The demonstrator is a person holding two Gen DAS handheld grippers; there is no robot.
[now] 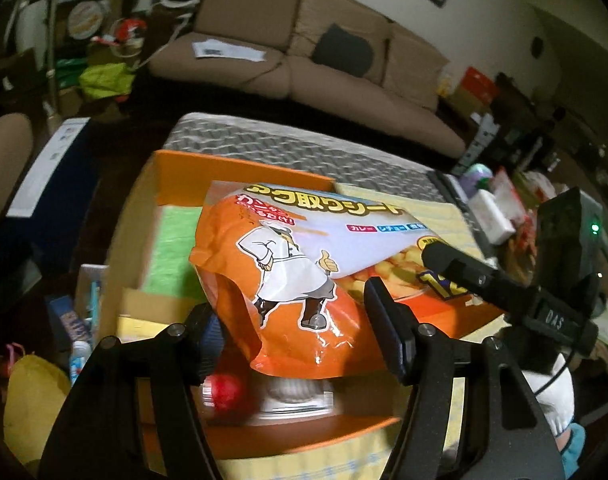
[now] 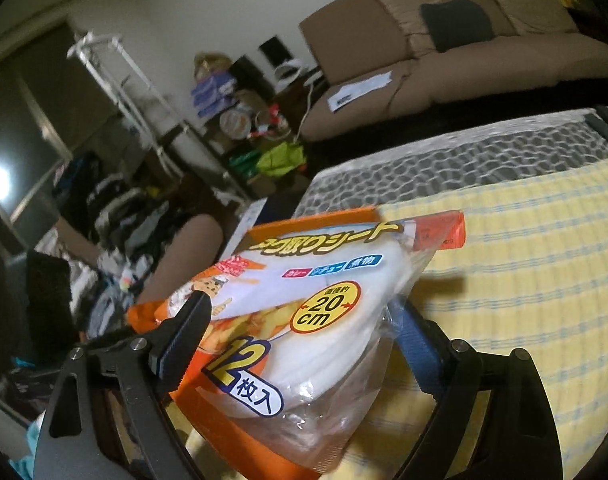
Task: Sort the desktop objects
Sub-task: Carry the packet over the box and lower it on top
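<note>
sheet packet (image 2: 287, 320) | right gripper (image 2: 299, 344) clamps it | left view only: orange box (image 1: 239, 172) (beneath)

- On the orange sheet packet (image 2: 304, 312) I read "20 cm" in a yellow circle and "12 枚入" lower down.
- Its coloured tags read "カレー" and "シチュー"; I can also make out "取りシート" in the yellow title.
- The right gripper (image 1: 456, 276) carries a small label, "DAS".

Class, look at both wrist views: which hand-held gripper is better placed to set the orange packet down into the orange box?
The right hand-held gripper: its fingers already close on the orange packet. The left hand-held gripper stands open around the packet's end, above the orange box.
</note>
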